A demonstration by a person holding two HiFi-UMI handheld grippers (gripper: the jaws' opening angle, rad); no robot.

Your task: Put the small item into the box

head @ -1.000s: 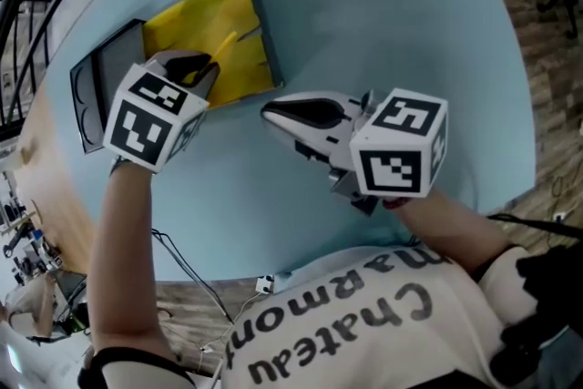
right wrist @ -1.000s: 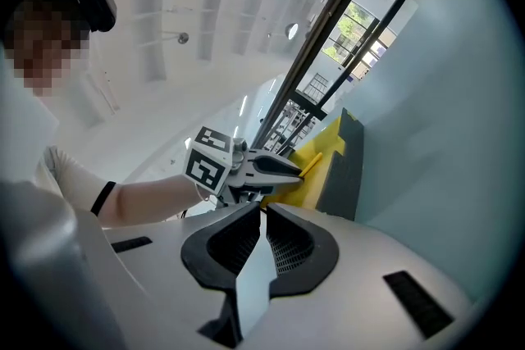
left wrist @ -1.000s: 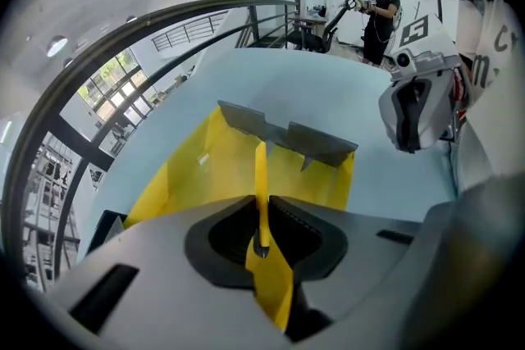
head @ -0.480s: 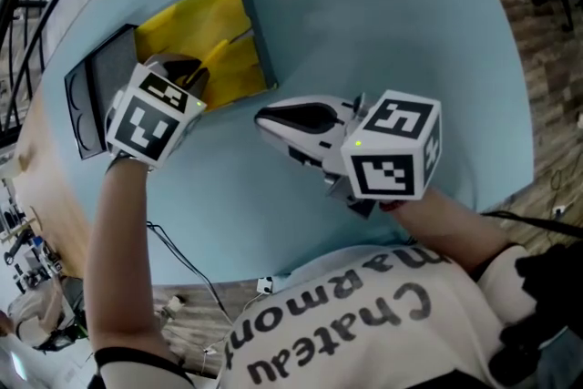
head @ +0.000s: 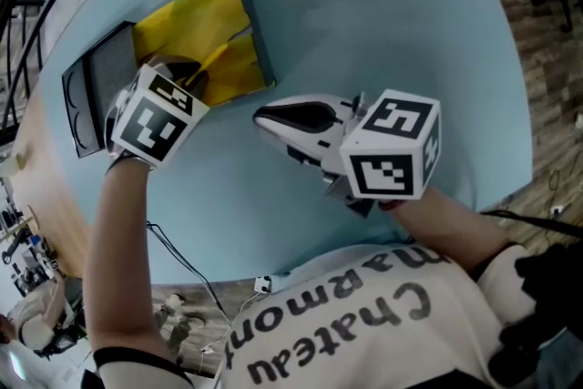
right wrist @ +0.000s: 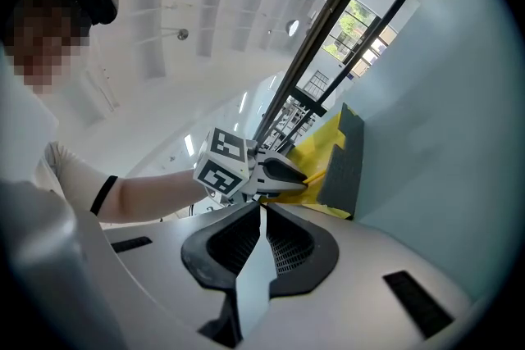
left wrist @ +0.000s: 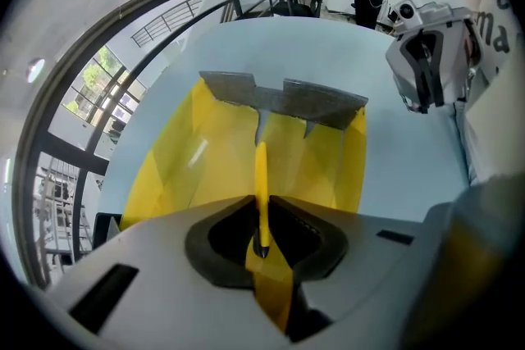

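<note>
A yellow box (head: 196, 36) with grey outer sides lies open on the light blue table (head: 383, 23), at the far left. My left gripper (head: 202, 74) is at the box's near edge, shut on a thin yellow flap (left wrist: 261, 176) that stands edge-on between its jaws. Two grey flaps (left wrist: 283, 98) stand up at the box's far side. My right gripper (head: 261, 116) hovers over the middle of the table, to the right of the box, shut with nothing in it. From the right gripper view (right wrist: 261, 213) I see the left gripper (right wrist: 283, 172) at the box (right wrist: 328, 147).
A dark grey flat case (head: 91, 96) lies against the box's left side, near the table's rim. A black railing (left wrist: 164, 12) curves past the table's far left edge. Cables lie on the wooden floor (head: 187, 273) below the near edge.
The left gripper has kept its hold on the yellow flap and shifted a little to the left with it. The right gripper has barely moved.
</note>
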